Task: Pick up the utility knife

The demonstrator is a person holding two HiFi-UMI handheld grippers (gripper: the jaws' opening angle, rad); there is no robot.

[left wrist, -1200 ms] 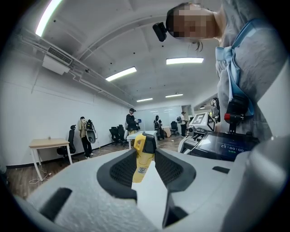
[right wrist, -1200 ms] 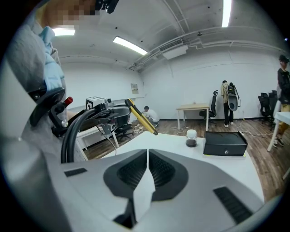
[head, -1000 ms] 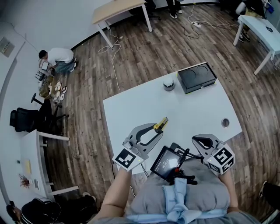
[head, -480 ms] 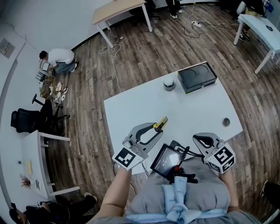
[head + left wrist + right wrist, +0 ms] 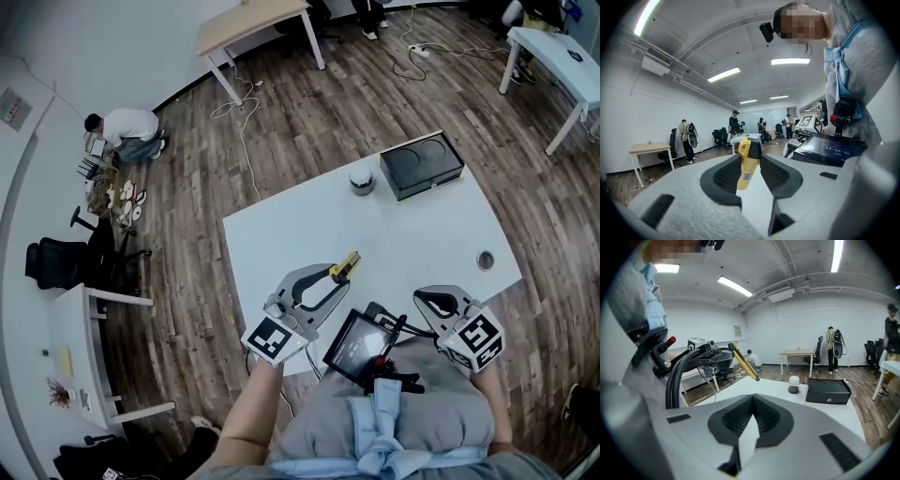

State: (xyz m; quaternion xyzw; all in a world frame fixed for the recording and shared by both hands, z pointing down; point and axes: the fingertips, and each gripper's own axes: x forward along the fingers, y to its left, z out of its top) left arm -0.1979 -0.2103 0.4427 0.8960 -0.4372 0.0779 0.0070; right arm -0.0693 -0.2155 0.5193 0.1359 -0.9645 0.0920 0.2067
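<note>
change — almost none: our left gripper (image 5: 330,277) sits where it did a second ago, jaws clamped on the yellow utility knife (image 5: 345,266) | knife: held clear of the table (image 5: 412,234), above its near edge | right gripper (image 5: 427,302): closed on nothing, idle | task — we judge the pick-up done

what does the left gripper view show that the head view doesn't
Only the left gripper view: the left gripper's jaws closed on the yellow utility knife from both sides, ceiling lights, and people standing far across the room. Only the head view: the right gripper, the black box and small jar at the table's far edge, and a person crouching on the floor. Both: the knife, the left gripper and the screen at the person's waist.
</note>
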